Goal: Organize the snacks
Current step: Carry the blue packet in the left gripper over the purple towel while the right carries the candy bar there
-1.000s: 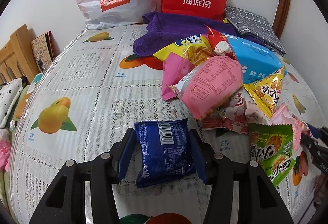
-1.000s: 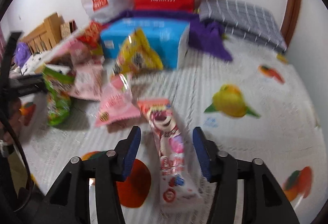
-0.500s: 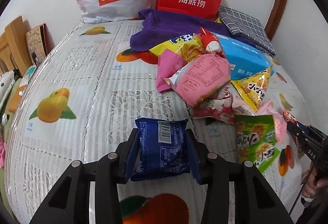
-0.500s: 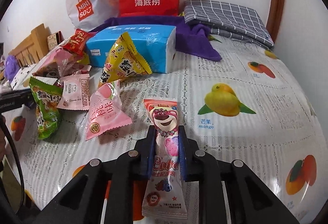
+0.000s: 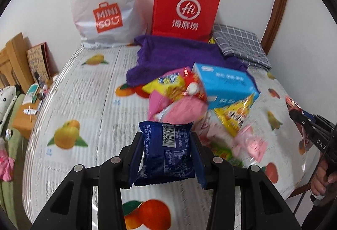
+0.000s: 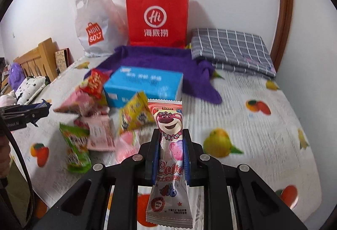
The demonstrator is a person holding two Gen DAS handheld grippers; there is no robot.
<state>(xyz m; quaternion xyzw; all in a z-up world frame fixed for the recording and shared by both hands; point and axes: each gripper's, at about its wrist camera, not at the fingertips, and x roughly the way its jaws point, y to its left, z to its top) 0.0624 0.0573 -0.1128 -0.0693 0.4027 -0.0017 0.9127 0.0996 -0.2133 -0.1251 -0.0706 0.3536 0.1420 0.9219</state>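
Both grippers carry a snack clear of the fruit-print tablecloth (image 5: 80,91) that covers the worktop. Seen from the left wrist, the left gripper (image 5: 166,154) has its jaws clamped on the sides of a dark blue snack packet (image 5: 166,152), barcode side up, its lower edge hanging over the cloth. Seen from the right wrist, the right gripper (image 6: 170,154) has its jaws pressed together on a long white lollipop packet (image 6: 169,158) printed with a pink bear, which stands upright between them, its top above the fingertips and its tail hanging below.

The heap of remaining snacks lies mid-worktop, blurred in both views: a blue box (image 5: 225,84), a yellow triangular bag (image 5: 236,118), pink packets (image 5: 181,110) and a green bag (image 6: 75,145). The left view shows the box from its left end, with a yellow-and-blue bag (image 5: 166,82) leaning on it; the right view hides that bag and shows the green bag more fully.

Against the wall stand a white MINISO bag (image 5: 105,11) and a red paper bag (image 5: 185,6), with a purple towel (image 5: 179,55) and a grey checked cloth (image 6: 231,51) in front of them.

Each view catches the other gripper at its edge: the right one at the right edge of the left view, with a hand (image 5: 320,179) under it, and the left one at the left edge of the right view.
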